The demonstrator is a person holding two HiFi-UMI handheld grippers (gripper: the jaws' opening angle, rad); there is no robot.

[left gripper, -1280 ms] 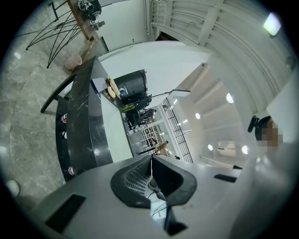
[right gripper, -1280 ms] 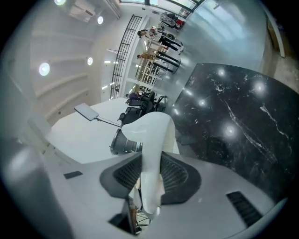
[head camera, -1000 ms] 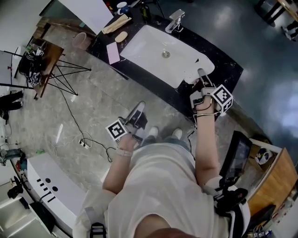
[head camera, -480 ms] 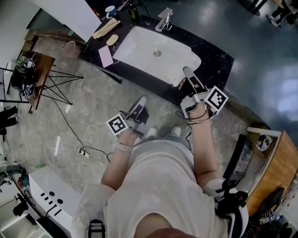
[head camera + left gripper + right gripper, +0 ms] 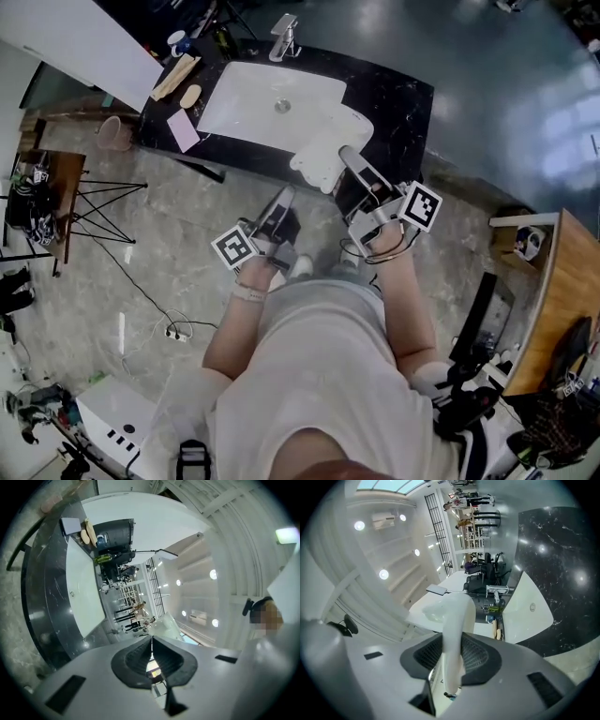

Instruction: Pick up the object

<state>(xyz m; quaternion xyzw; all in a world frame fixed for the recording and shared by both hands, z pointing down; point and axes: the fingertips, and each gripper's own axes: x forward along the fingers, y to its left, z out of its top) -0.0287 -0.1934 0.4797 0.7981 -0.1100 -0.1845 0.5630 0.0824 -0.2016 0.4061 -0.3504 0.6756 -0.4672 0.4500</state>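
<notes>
Here, at left, our left gripper [image 5: 283,199] hangs closed and empty, short of the desk [image 5: 398,98]. Centre: the object [image 5: 323,148], a white, smooth, glossy slab with rounded lobes and a curled top edge, appears raised above the black veined desk, beside the basin [image 5: 253,98]. At right, our right gripper [image 5: 349,159] clamps its lower edge between ribbed pads. We judge the lift best done slowly, wrist level, since so slick a surface could slide from an edge grip.

No text, label, brand or number can be read on anything here.
</notes>
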